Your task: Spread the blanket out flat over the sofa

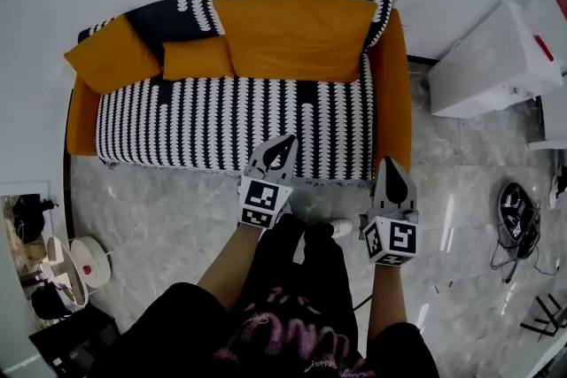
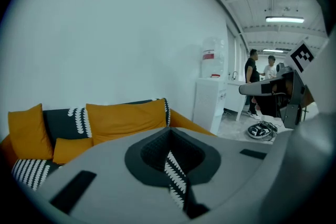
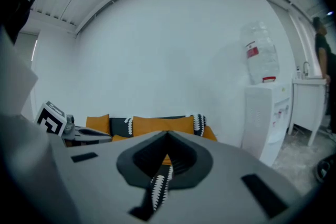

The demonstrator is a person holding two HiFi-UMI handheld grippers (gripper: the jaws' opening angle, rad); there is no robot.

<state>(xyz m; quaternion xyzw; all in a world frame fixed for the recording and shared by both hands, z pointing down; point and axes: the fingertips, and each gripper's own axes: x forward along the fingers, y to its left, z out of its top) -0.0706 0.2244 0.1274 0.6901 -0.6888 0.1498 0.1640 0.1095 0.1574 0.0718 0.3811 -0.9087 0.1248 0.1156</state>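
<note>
The black-and-white patterned blanket point(image 1: 230, 124) lies flat over the seat and back of the orange sofa point(image 1: 394, 84), and its front edge hangs down the sofa's front. Three orange cushions point(image 1: 292, 35) rest against the back. My left gripper point(image 1: 283, 142) is in front of the seat's middle, its tip over the blanket's front edge, jaws shut. My right gripper point(image 1: 394, 164) hovers by the sofa's right front corner, also shut. In the left gripper view point(image 2: 169, 136) and the right gripper view point(image 3: 168, 136), only a thin strip of the pattern shows through the slit between the closed jaws.
A white water dispenser point(image 1: 496, 57) stands right of the sofa, against the wall. A dark round object with cables point(image 1: 514, 208) lies on the marble floor at the right. Small items point(image 1: 75, 261) sit at the lower left. Two people point(image 2: 252, 73) stand far off.
</note>
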